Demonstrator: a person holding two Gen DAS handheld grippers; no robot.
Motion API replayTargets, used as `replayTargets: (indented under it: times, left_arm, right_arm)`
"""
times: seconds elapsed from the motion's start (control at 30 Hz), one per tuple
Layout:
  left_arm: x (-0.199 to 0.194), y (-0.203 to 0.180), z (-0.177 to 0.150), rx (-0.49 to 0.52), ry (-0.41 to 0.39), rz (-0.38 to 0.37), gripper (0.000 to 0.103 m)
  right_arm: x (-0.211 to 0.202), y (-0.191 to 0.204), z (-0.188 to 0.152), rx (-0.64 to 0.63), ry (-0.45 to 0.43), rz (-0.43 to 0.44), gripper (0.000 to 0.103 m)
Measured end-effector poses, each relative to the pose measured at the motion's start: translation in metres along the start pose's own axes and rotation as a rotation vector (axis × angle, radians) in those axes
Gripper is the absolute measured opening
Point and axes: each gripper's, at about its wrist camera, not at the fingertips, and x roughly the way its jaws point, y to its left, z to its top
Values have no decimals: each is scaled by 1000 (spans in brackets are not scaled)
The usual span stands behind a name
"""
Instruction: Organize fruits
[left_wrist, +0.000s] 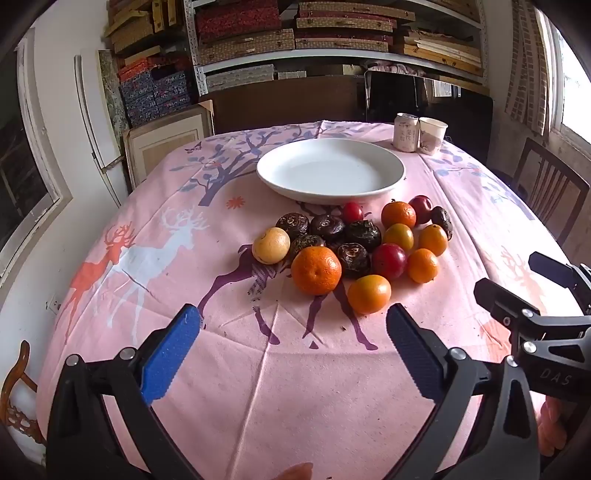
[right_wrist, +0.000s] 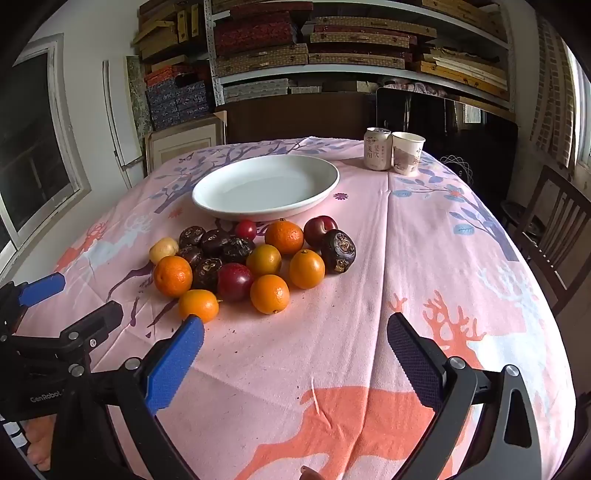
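Left gripper (left_wrist: 293, 332) jaws spread wide, nothing held, hovering over the tablecloth (left_wrist: 258, 387) just short of the fruit; right gripper (right_wrist: 295, 339) same, wide open and empty, to the right of the pile; white plate (left_wrist: 330, 170) bare, sitting just behind the fruit pile (left_wrist: 351, 247); pile is tangerines, dark water chestnuts, red plums, one pale yellow fruit (left_wrist: 270, 245), all bunched on the cloth; can (left_wrist: 405, 132) and paper cup (left_wrist: 431, 134) touching at far edge.
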Motion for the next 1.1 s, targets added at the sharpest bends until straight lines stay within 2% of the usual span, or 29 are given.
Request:
replayTargets:
  times: [0.27,1.1]
  left_arm:
    - [-4,-2,-1,-1,-12,-4,99]
    - [3,1,-6,-15,23,-16,99]
  right_arm:
    - [-2,-2,0,17,-5,19,100]
    - [-4,4,-2,1,-6,39,100]
